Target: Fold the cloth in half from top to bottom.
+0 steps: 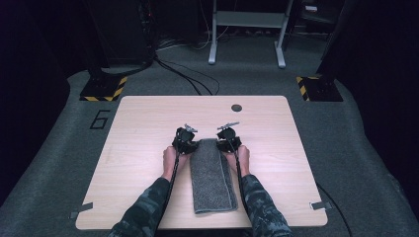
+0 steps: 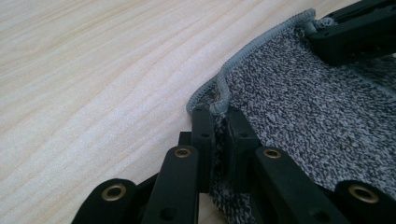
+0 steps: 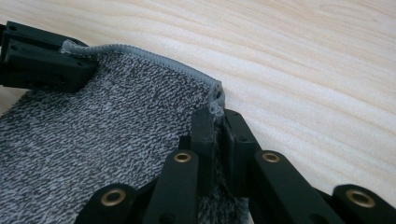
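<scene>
A grey folded towel [image 1: 211, 175] lies lengthwise on the wooden table [image 1: 138, 128], its near end at the front edge. My left gripper [image 1: 190, 144] pinches the towel's far left corner, and my right gripper [image 1: 228, 143] pinches the far right corner. In the left gripper view the black jaws are shut on the towel's hemmed corner [image 2: 218, 106], with the other gripper [image 2: 355, 32] at the upper right on the opposite corner. The right gripper view has its jaws closed on the towel corner [image 3: 215, 105], and the left gripper [image 3: 42, 60] shows at the upper left.
A small dark round hole [image 1: 236, 107] sits in the table near its far edge. Bits of tape [image 1: 81, 210] mark the front corners. Beyond the table are cables, a grey frame [image 1: 247, 29] and striped floor plates [image 1: 104, 89].
</scene>
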Action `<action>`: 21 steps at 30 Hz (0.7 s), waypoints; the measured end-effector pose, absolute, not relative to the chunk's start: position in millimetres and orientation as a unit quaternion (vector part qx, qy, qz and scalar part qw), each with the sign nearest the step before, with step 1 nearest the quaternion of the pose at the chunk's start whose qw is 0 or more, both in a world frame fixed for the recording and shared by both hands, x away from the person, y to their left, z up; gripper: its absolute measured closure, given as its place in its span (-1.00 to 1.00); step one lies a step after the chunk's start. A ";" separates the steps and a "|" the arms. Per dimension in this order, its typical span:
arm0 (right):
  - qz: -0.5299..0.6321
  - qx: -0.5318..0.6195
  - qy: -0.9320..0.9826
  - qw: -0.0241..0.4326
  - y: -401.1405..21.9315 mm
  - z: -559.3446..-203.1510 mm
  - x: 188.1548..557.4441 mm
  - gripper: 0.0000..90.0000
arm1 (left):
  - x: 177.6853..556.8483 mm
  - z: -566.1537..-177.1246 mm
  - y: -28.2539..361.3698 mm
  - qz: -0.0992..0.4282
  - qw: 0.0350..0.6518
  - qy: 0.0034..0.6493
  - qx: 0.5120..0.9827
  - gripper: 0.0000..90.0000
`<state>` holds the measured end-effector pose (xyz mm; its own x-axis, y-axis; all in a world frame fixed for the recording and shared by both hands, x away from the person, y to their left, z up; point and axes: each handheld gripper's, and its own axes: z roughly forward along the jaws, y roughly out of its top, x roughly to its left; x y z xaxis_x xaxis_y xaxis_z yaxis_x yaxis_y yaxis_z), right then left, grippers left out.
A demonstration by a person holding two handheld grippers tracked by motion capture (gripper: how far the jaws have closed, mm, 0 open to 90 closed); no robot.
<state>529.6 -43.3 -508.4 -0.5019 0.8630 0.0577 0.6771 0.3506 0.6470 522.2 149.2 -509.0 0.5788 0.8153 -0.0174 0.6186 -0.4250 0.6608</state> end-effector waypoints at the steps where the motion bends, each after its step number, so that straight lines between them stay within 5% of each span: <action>1: 0.315 0.482 0.805 0.146 -43.4 -508.4 528.2 0.88 | 522.6 -508.7 149.3 0.154 0.317 0.431 0.831 0.86; 21: 0.318 0.489 0.795 0.169 -47.7 -502.3 522.8 0.90 | 532.8 -497.7 146.1 0.169 0.325 0.422 0.830 0.87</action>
